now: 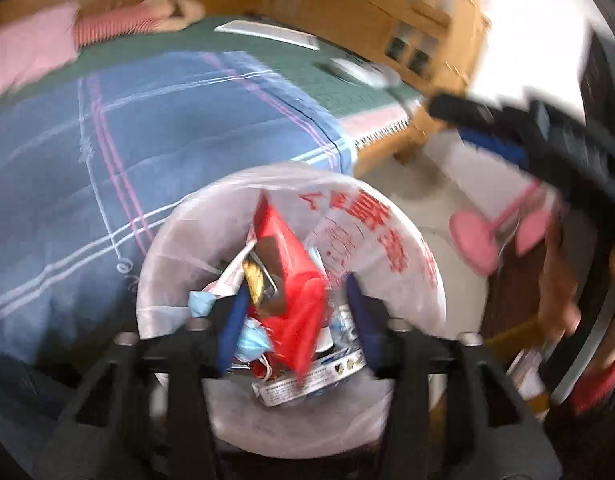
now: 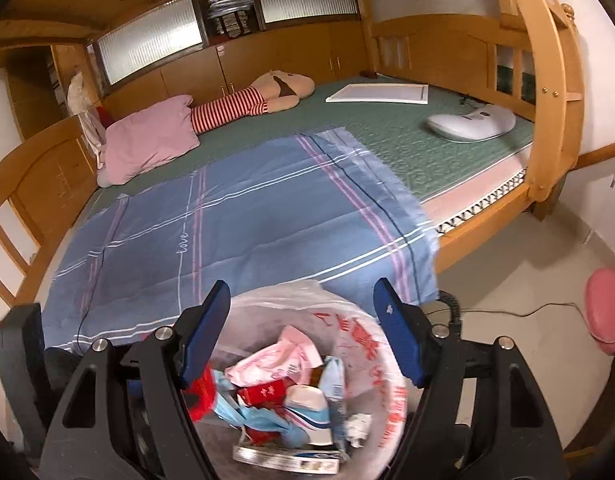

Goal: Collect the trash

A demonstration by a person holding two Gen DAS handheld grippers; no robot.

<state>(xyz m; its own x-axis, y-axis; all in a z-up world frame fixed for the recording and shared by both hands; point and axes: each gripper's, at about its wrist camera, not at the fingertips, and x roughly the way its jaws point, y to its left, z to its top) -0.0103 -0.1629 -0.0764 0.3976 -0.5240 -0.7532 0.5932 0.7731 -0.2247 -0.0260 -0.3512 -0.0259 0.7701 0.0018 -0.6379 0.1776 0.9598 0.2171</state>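
While both grippers hover over a trash bin point(image 2: 387, 412) lined with a thin white printed bag point(image 1: 371, 232) beside the bed point(image 2: 387, 136), the left gripper point(image 1: 295, 312) has its fingers parted around a red wrapper point(image 1: 295, 292), contact unclear through blur. The right gripper point(image 2: 303, 336) is spread wide, holding nothing. Contents look light, crumpled and soft; the liner's rim seems the best place to grip.

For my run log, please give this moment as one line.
stage: both over bin | left claw: open, empty | right claw: open, empty | trash bin: white liner, full of wrappers | bed: no trash seen
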